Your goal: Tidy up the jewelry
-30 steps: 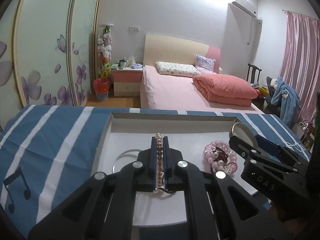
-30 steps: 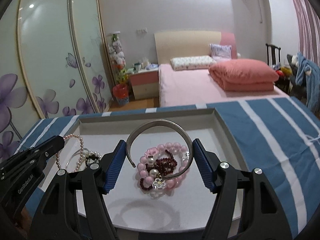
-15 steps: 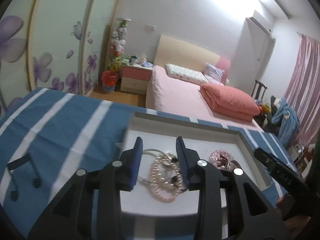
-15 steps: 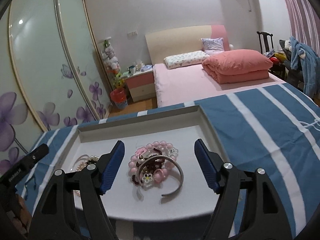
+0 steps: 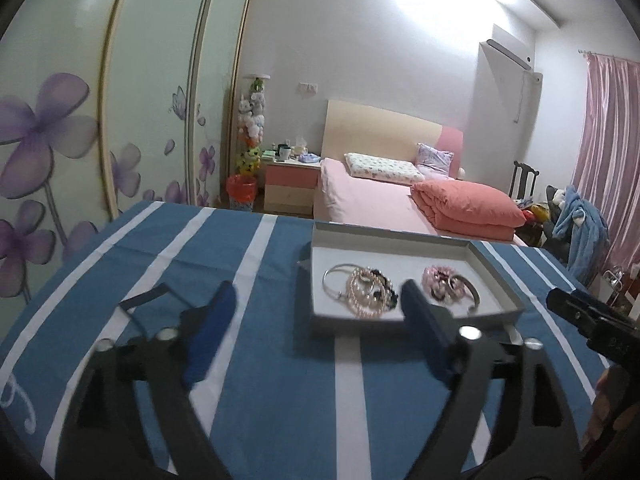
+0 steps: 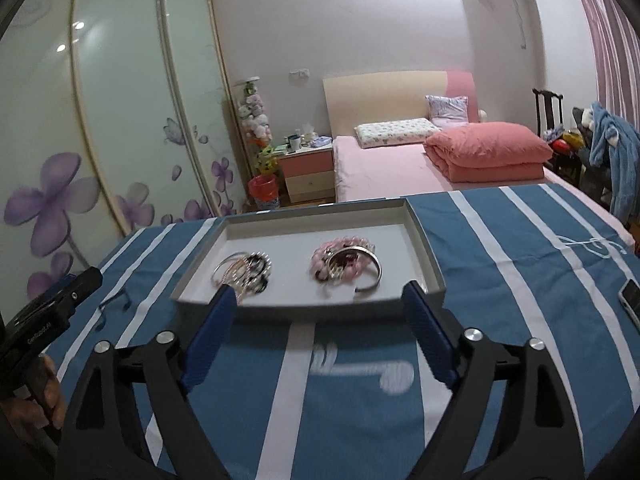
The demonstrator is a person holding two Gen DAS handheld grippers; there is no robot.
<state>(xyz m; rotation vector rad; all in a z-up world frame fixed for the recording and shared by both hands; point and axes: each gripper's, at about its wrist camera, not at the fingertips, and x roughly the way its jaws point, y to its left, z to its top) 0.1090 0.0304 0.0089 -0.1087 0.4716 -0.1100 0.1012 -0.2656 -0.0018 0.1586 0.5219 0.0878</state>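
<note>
A shallow white tray (image 5: 496, 312) (image 6: 424, 256) sits on a table covered with a blue-and-white striped cloth (image 5: 248, 264) (image 6: 520, 280), and all the jewelry lies inside it in two separate heaps.

On the tray's left side rests a pearl necklace (image 5: 366, 300) (image 6: 244, 280), coiled and tangled with a thin silver ring-shaped bangle (image 5: 336, 278) and some dark beads (image 5: 386, 286). On the right side, well apart from that heap, lies a pink bead bracelet (image 5: 436, 280) (image 6: 332, 258) with an open silver cuff bangle (image 5: 472, 292) (image 6: 374, 270) partly on top of it and dark red beads in the middle.

The left gripper (image 5: 318, 324) hovers over the cloth just in front of the tray's near left corner, its blue-padded jaws spread wide with nothing between them. The right gripper (image 6: 316, 322) hangs over the cloth at the tray's near edge, its jaws likewise spread wide and empty, framing the tray. Neither gripper touches any jewelry.

Each gripper shows at the edge of the other's view, black body only. A phone-like object (image 6: 631, 300) lies at the far right of the cloth. Behind the table stands a bed (image 5: 372, 200) (image 6: 380, 176) with pink bedding and a folded coral quilt (image 5: 468, 204) (image 6: 488, 152), and a wardrobe (image 5: 60, 120) (image 6: 100, 120) with purple flower patterns fills the left.
</note>
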